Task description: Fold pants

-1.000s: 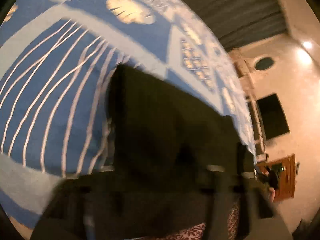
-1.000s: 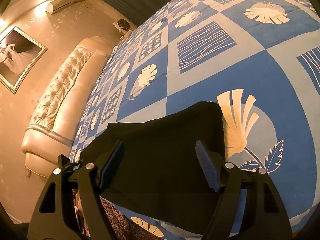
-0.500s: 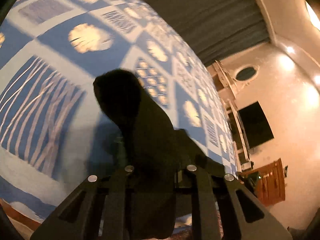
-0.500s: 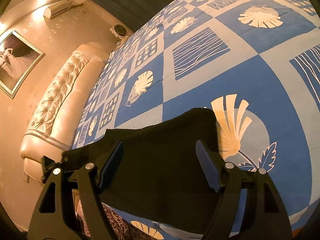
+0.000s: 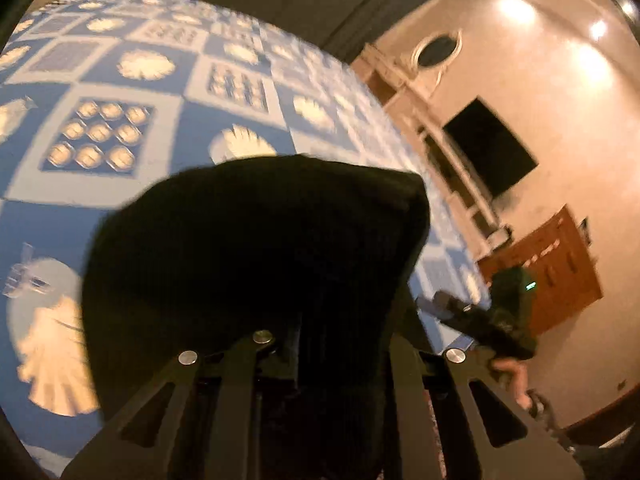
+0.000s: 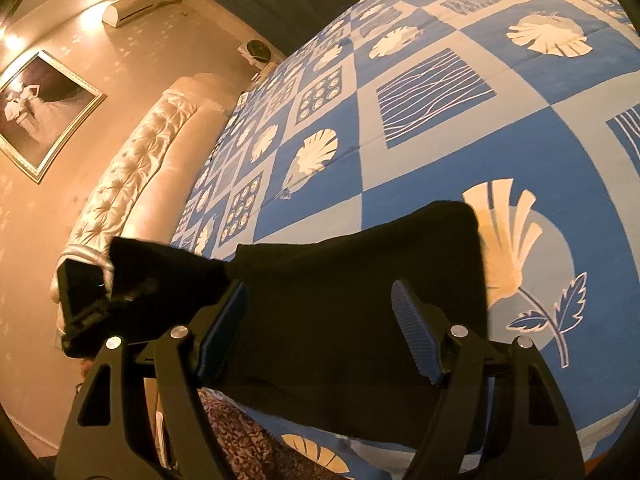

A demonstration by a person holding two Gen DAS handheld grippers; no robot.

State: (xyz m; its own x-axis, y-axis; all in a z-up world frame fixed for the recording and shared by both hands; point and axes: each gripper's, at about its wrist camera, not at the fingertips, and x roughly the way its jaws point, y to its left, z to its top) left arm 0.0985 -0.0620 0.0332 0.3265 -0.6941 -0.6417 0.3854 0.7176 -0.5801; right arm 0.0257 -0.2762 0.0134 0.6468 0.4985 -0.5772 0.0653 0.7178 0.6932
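Left gripper (image 5: 320,344) jaws pinch the black fabric pants (image 6: 352,300); right gripper (image 6: 320,328) jaws spread above them. Blue patterned bedspread (image 6: 440,128) lies bare beyond the pants.

Pretty clearly a bedroom in someone's home. A big bed with a blue and cream patchwork-print bedspread (image 6: 460,128) fills most of both views, and a cream tufted leather headboard (image 6: 132,184) curves down the left side of the right wrist view. Upper left there, a gold-framed portrait picture (image 6: 36,112) hangs on the wall, with a white wall-mounted air conditioner (image 6: 136,0) near the top. In the left wrist view, a black flat-screen TV (image 5: 490,146) sits right of centre, an orange-brown wooden door (image 5: 548,268) below it.
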